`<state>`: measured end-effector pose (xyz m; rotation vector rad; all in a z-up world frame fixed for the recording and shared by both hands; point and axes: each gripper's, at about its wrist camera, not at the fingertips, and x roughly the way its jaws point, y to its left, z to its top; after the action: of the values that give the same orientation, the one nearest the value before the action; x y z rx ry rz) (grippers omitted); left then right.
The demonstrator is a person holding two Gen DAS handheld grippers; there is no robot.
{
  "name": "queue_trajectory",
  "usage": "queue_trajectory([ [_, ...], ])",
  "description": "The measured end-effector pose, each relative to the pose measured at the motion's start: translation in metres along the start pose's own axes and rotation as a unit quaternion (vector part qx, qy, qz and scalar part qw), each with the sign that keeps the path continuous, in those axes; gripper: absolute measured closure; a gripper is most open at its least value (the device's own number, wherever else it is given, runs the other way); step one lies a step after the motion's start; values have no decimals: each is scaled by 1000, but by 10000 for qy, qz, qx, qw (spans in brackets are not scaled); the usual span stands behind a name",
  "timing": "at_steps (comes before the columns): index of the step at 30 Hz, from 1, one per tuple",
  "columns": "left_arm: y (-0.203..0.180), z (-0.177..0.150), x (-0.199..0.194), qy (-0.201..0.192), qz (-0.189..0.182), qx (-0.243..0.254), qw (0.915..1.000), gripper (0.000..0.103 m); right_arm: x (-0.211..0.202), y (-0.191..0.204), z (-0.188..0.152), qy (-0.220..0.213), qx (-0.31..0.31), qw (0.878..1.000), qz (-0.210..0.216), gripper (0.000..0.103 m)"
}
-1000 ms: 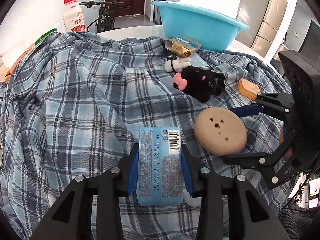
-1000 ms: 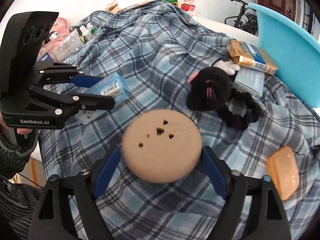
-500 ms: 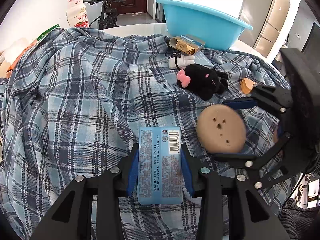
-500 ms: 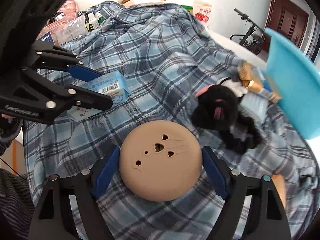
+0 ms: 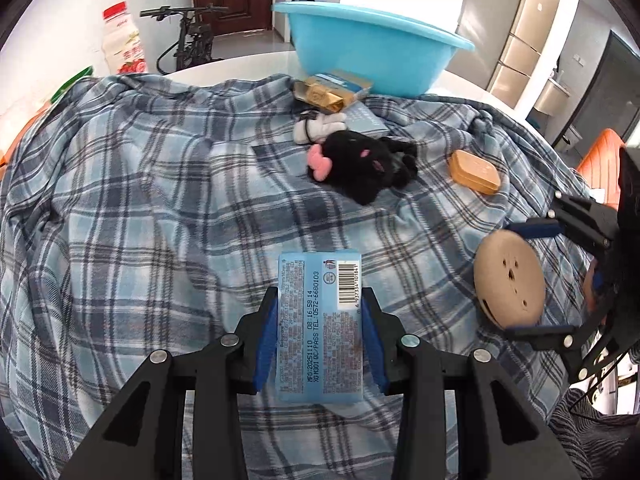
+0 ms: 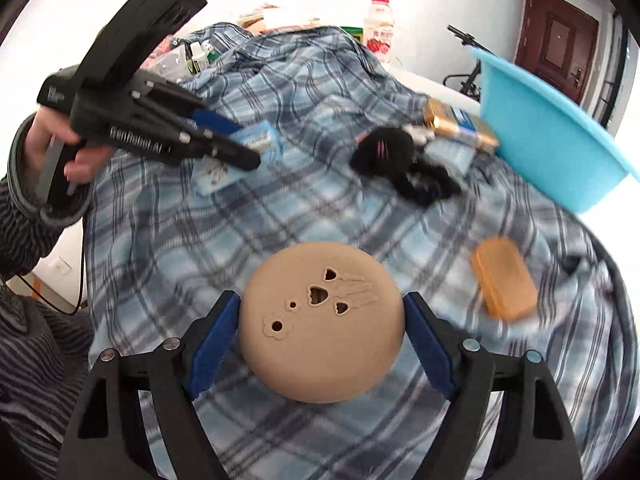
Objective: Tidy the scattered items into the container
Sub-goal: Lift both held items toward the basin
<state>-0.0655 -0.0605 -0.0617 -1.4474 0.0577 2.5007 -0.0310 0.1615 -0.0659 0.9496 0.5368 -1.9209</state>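
Carrying stage, both tools loaded; nothing yet in the blue plastic basin (image 5: 372,60), which stands at the far edge of the table.

- Left gripper (image 5: 320,344): clamped on a flat, light-blue tissue pack (image 5: 320,320), glossy film, barcode side up.
- Right gripper (image 6: 320,332): pads pressed against the sides of a round tan disc (image 6: 322,326), matte and smooth, pierced with small heart-shaped holes.
- Left on the rumpled plaid cloth (image 5: 140,208): fuzzy black plush toy (image 5: 360,164), rounded orange case (image 5: 474,171), gold foil packet (image 5: 320,96) beside the basin.

Next move, judged: carry both loads over the rim, then release.
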Motion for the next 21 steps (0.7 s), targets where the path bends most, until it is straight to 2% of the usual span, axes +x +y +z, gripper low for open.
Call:
queue_trajectory([
  [4, -12, 5, 3, 35, -56, 118, 9999, 62, 3, 3, -10, 11, 105, 9999, -108, 20],
  [8, -21, 8, 3, 39, -89, 214, 9997, 62, 4, 8, -9, -118, -63, 9995, -286, 14],
  [14, -25, 9, 4, 66, -87, 214, 9997, 62, 11, 11, -11, -11, -230, 9994, -268, 12],
  [21, -31, 10, 9, 120, -88, 252, 9996, 62, 8, -6, -17, -40, 595, 9979, 238, 13],
])
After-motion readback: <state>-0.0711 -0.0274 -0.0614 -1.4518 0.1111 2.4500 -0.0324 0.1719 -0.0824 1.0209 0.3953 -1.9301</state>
